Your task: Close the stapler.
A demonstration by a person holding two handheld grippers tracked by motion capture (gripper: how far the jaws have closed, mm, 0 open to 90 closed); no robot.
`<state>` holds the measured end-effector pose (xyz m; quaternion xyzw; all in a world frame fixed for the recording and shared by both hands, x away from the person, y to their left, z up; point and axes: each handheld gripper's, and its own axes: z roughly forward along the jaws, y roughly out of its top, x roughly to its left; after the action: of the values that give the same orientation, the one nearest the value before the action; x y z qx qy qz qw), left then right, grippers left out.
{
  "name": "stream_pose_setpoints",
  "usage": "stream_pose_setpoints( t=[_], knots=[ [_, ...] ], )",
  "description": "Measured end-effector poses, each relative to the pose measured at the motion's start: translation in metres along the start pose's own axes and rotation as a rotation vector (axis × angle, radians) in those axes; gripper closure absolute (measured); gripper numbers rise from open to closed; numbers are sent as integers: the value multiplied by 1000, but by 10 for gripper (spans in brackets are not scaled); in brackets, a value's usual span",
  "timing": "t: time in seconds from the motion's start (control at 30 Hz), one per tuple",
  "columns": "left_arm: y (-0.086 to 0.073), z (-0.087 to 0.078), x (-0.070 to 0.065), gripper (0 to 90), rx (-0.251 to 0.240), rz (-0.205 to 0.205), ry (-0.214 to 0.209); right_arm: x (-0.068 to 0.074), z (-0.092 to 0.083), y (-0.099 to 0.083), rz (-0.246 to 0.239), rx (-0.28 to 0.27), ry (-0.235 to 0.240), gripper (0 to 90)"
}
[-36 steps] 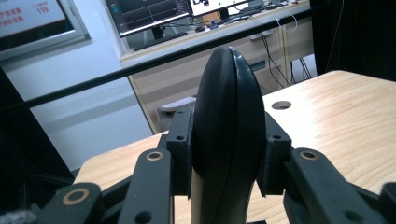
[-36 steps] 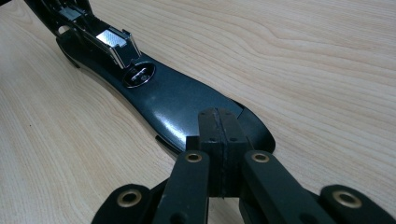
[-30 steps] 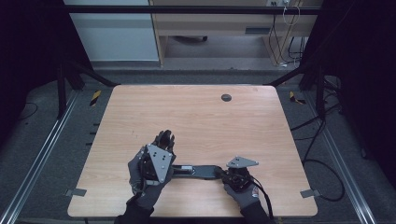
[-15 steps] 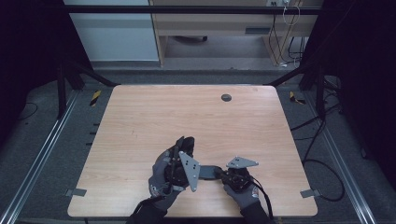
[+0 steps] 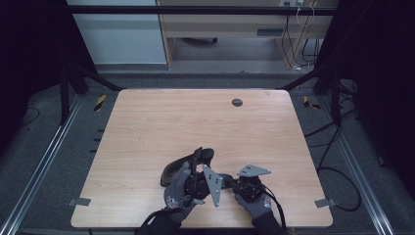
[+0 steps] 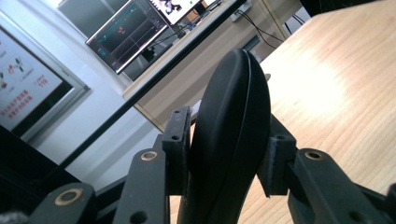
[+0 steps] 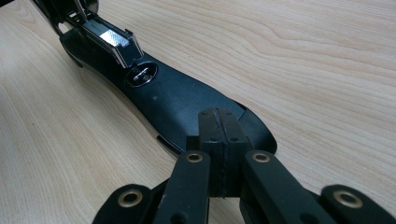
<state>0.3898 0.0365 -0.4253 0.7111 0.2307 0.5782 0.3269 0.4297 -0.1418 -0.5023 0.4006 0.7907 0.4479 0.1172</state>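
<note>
A rectangular table with a light wood-grain top (image 5: pixel 147 127) stood on a grey carpeted floor (image 5: pixel 73 156). A small round dark grommet (image 5: pixel 237 102) sat flush in the top near its far edge. Near the front edge, a long black flat stapler-like tool with a shiny metal part (image 7: pixel 177 100) rested with one end on the wood.

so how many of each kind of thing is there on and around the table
black stapler: 1
hand-held grippers (left gripper, right gripper): 2
round dark table grommet: 1
yellow-and-black striped pieces on the floor (left piece, right piece): 2
total: 6
</note>
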Motion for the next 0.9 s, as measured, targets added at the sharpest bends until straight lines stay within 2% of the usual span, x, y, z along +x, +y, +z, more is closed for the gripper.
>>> stream_pose_setpoints(
  t=[0.1, 0.3, 0.6, 0.63, 0.83, 0.9],
  knots=[
    [0, 1, -8, 604, 8, 37, -1, 0, 0, 0, 2, 1, 0, 900],
    [0, 3, -13, 602, 9, 59, 2, 0, 0, 0, 0, -2, 1, 900],
    [-1, 5, -27, 603, 19, 125, 6, 0, 0, 0, -2, -5, -3, 900],
    [-1, 5, -29, 602, 19, 148, 8, -1, 0, 0, -1, -6, -3, 900],
    [-3, 7, -38, 600, 24, 186, 7, -2, -1, -1, 2, -4, -7, 900],
    [-3, 8, -39, 600, 22, 187, 7, -2, -2, -1, 6, -4, -8, 900]
  ],
)
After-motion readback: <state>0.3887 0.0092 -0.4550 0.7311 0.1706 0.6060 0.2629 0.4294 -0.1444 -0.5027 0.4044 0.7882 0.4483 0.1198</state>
